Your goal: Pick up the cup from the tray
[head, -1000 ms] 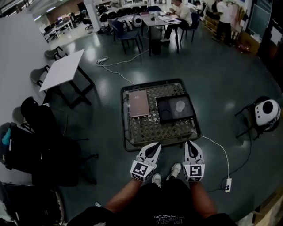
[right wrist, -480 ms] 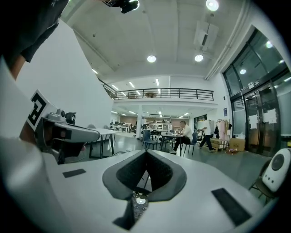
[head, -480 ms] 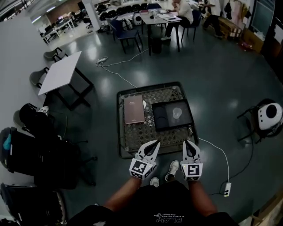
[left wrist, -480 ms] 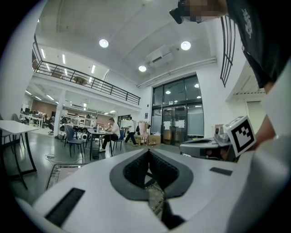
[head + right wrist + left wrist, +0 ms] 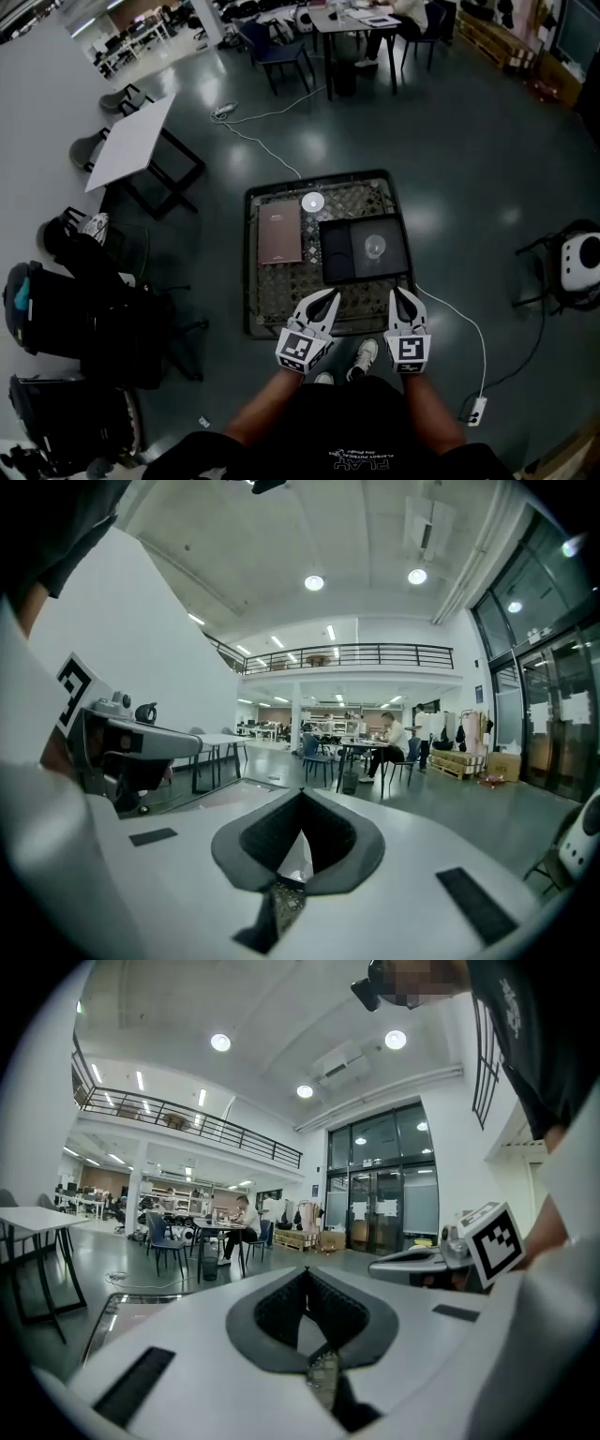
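Note:
A clear cup (image 5: pixel 374 247) stands upright on a dark tray (image 5: pixel 342 267), which lies on the right half of a low mesh-topped table (image 5: pixel 281 295). In the head view my left gripper (image 5: pixel 330 295) and right gripper (image 5: pixel 401 293) are held side by side just short of the table's near edge, apart from the tray and cup. The left gripper (image 5: pixel 305 1271) has its jaws together with nothing between them. The right gripper (image 5: pixel 302 795) is likewise shut and empty. Neither gripper view shows the cup.
A brown flat board (image 5: pixel 280 234) lies left of the tray, with a small white round thing (image 5: pixel 312 202) at the table's far edge. A white table (image 5: pixel 131 141) and black bags (image 5: pixel 84 300) are at the left. A cable and power strip (image 5: pixel 473 409) lie at the right.
The head view has tilted and shifted, so the table sits lower left in frame and the white round thing has come into sight. Both grippers stay shut, side by side, near the table's front edge.

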The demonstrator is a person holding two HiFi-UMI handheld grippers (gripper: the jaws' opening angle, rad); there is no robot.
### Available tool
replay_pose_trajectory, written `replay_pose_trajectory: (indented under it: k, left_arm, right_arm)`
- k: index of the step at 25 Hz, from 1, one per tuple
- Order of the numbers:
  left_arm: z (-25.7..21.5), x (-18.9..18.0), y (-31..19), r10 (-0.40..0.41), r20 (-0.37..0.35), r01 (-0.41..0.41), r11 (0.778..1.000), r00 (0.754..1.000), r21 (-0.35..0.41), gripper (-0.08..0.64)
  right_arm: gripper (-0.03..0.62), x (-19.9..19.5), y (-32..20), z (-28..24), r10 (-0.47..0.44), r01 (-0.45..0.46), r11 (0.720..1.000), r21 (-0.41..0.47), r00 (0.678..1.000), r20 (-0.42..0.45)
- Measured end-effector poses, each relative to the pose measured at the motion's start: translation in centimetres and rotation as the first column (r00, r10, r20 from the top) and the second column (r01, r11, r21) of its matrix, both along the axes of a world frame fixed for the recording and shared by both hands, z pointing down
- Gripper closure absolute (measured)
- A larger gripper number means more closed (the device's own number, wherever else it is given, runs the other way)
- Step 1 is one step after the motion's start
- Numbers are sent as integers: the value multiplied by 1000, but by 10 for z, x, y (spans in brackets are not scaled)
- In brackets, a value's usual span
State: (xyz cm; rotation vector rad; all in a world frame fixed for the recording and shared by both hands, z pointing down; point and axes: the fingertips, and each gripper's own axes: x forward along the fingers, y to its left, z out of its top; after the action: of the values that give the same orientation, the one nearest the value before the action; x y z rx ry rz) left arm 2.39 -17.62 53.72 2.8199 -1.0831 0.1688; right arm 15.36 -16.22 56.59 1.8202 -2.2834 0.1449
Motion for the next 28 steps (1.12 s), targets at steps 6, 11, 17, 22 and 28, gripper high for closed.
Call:
replay_pose_trajectory:
  k: [6,11,17,22,28]
  left_arm:
    - [7,8,-21,-63,16,63,998,998,-18,551]
    - [24,5,-34,-103,36,104,993,994,-46,551]
    - [46,1,-56,-145,42,149,985,988,-89,551]
    - [60,1,-69,-146,40,150,983,988,-108,551]
    - [75,1,-80,-139,40,143,982,990,-125,551]
  right_arm:
    - [584,6,-33,20,-68,68,997,-48,998,-1]
    - [584,4,-50,38,-99,99,991,-88,995,13]
    - [567,-6,-69,70,-152,154,976,-153,988,27]
    - [424,-9,-82,95,-144,153,965,-211,988,56]
    - [347,-5,-103,126,-119,130,953,-274,991,54]
